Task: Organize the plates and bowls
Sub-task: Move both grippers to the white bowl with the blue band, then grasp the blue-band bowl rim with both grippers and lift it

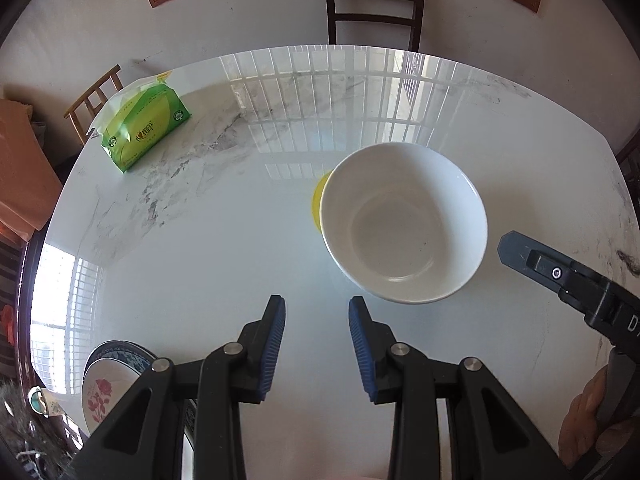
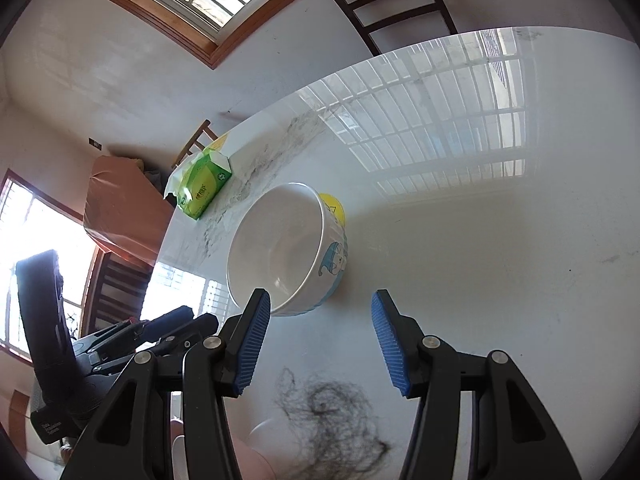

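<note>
A white bowl (image 1: 404, 222) with a blue cartoon print on its side (image 2: 286, 250) stands on the marble table, with a small yellow dish (image 1: 318, 200) just behind it, partly hidden (image 2: 334, 206). My left gripper (image 1: 317, 306) is open and empty, just short of the bowl's near-left rim. My right gripper (image 2: 320, 300) is open and empty, close in front of the bowl. A rose-patterned plate (image 1: 102, 394) on a blue-patterned one lies at the table's near-left edge, partly hidden by my left gripper. The right gripper's finger (image 1: 560, 276) shows right of the bowl.
A green tissue pack (image 1: 146, 126) lies at the far left of the table (image 1: 240, 240). A dark chair (image 1: 374, 4) stands at the far side, a wooden chair (image 1: 94, 98) at the left. The left gripper's body (image 2: 100, 344) shows at the left.
</note>
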Tool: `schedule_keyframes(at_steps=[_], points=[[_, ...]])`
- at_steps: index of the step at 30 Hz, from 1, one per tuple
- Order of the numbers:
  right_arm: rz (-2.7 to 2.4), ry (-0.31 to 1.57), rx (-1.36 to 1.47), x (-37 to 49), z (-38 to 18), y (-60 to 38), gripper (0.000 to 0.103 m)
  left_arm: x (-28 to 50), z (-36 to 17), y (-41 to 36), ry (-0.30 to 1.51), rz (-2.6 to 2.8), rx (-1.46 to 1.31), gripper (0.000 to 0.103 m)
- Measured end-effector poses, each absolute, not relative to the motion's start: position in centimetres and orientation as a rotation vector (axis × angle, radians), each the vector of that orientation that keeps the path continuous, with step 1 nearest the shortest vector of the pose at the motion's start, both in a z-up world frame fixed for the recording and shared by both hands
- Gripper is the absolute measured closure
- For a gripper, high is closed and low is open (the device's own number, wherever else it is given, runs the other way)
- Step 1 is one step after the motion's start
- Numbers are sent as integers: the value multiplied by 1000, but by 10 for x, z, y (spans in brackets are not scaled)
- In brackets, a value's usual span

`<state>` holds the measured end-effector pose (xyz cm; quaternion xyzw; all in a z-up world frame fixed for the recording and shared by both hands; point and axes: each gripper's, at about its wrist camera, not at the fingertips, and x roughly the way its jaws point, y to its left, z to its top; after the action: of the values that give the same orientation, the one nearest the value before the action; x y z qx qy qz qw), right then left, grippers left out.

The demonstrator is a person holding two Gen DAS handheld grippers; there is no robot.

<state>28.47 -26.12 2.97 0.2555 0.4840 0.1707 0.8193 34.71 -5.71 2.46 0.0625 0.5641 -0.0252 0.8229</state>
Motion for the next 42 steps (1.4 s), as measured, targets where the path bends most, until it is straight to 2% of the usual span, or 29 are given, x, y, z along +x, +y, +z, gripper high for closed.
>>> schedule_keyframes(at_steps=[12,20,28,42], points=[[362,1074,548,314,9,-249,50,366,16,-50,1229,-52,104,69],[356,1091,539,321,1,-247,50,367,36,-37,1179,-67,43,68],[360,1103,540,327,-3,-243,50,386,23,-39,1206,-83,2,64],[334,1151,469,340,-8,-240,50,412,-16,-44,1284,-103,-62,64]])
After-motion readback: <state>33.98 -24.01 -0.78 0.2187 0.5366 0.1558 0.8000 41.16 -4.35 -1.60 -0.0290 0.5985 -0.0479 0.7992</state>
